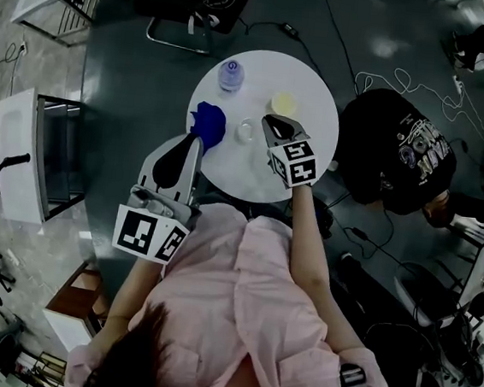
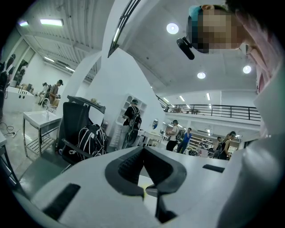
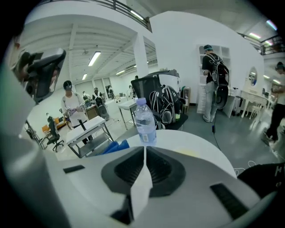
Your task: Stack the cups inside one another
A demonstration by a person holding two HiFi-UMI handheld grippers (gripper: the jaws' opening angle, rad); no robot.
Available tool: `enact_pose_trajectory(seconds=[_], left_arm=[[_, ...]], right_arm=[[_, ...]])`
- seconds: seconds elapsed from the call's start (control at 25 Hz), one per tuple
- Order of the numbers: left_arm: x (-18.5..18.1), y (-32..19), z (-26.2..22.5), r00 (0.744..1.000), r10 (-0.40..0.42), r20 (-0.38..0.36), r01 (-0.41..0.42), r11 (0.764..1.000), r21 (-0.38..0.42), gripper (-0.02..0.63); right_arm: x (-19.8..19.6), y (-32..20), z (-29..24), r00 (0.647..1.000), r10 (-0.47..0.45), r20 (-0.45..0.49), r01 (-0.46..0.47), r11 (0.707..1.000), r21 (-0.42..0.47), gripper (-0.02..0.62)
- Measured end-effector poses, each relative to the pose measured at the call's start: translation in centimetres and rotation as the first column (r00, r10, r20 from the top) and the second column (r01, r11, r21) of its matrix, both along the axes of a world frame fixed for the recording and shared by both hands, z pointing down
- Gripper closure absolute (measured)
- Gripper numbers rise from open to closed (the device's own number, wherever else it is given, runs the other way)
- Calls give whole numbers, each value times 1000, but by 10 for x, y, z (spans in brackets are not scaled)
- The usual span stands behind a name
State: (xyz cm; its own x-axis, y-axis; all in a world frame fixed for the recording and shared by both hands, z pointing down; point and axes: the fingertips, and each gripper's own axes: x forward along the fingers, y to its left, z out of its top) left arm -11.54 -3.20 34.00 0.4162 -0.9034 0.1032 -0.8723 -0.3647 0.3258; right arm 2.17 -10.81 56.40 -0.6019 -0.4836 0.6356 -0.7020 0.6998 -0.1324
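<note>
Three things sit toward the middle of a round white table (image 1: 316,145): a yellow cup (image 1: 283,104), a clear cup (image 1: 246,130) and a crumpled-looking blue object (image 1: 207,123). My right gripper (image 1: 266,119) slants down just right of the clear cup. In the right gripper view its jaws (image 3: 144,148) are closed on a thin pale sliver that looks like that cup's wall. My left gripper (image 1: 198,141) hovers level at the table's near left edge beside the blue object. Its tips (image 2: 143,149) touch, with nothing held. A bit of yellow (image 2: 142,191) shows through the gap behind them.
A water bottle (image 1: 229,75) stands at the table's far side, straight ahead in the right gripper view (image 3: 144,122). A person in black (image 1: 397,149) crouches close to the table's right edge. Cables lie on the floor beyond. A black chair with a backpack (image 2: 78,133) stands to the left.
</note>
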Motion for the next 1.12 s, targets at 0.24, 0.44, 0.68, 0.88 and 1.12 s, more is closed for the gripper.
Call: enact_pose_trajectory(seconds=[0.24, 0.44, 0.68, 0.88, 1.12], left_arm=[[7, 1, -4, 1000, 21, 9, -21, 1000, 12, 591], [8, 2, -6, 1000, 21, 9, -21, 1000, 20, 592], [10, 7, -1, 1000, 28, 10, -28, 1000, 6, 592], [21, 12, 2, 997, 70, 13, -70, 997, 12, 591], [28, 13, 3, 996, 93, 2, -93, 996, 9, 592]], right_arm=[[10, 5, -21, 995, 57, 77, -62, 996, 58, 561], [18, 7, -33, 992, 70, 108, -81, 991, 104, 561], [27, 7, -48, 981, 105, 164, -129, 982, 140, 561], [30, 10, -59, 967, 142, 211, -174, 975, 138, 561], [32, 12, -65, 959, 159, 233, -194, 972, 135, 561]])
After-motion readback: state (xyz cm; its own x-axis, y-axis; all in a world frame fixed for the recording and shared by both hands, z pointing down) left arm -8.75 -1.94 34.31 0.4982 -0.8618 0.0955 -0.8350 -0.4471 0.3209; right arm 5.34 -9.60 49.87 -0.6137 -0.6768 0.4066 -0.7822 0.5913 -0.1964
